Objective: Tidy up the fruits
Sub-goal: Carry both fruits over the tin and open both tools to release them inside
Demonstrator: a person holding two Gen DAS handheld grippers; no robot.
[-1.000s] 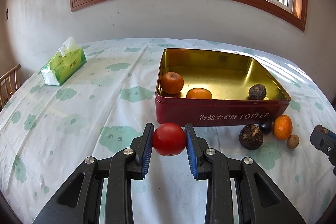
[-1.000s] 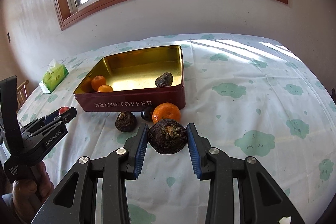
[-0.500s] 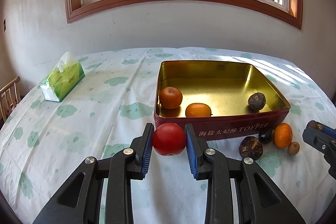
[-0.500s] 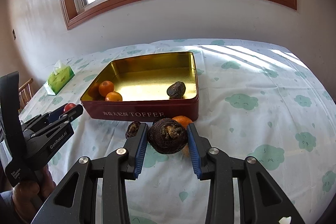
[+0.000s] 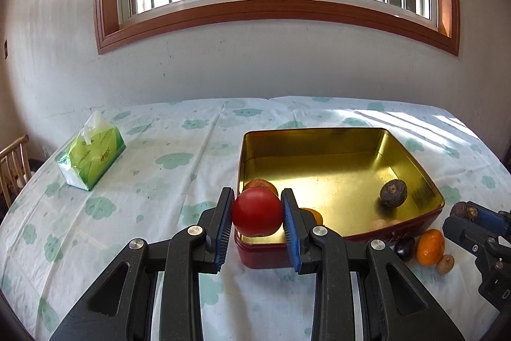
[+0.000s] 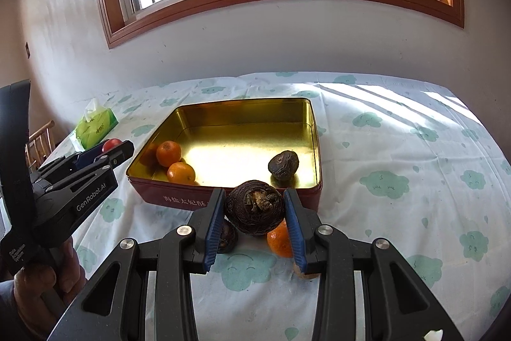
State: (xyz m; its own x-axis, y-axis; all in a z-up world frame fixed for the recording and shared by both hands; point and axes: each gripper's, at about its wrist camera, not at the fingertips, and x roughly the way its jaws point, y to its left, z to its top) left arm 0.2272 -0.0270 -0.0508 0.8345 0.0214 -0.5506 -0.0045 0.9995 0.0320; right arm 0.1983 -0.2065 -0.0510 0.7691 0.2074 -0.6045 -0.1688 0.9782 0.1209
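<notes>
My left gripper (image 5: 257, 214) is shut on a red tomato (image 5: 257, 212) and holds it above the near left corner of the red and gold tin (image 5: 412, 158). My right gripper (image 6: 254, 210) is shut on a dark brown wrinkled fruit (image 6: 254, 206), held above the tablecloth just in front of the tin (image 6: 314, 130). Inside the tin lie two oranges (image 6: 168, 153) and a small dark wrinkled fruit (image 6: 283, 165). An orange (image 5: 430, 246), a dark plum (image 5: 404, 249) and a small brown fruit (image 5: 445, 264) lie on the cloth by the tin's front right.
A green tissue box (image 5: 91, 160) stands at the far left of the table. A wooden chair (image 5: 12, 165) is beyond the table's left edge. The wall and window are behind the table. The cloud-print cloth (image 6: 415, 181) stretches to the right.
Both grippers have risen and moved forward toward the tin, each still holding its fruit. The tomato now hangs over the tin's near left corner.
</notes>
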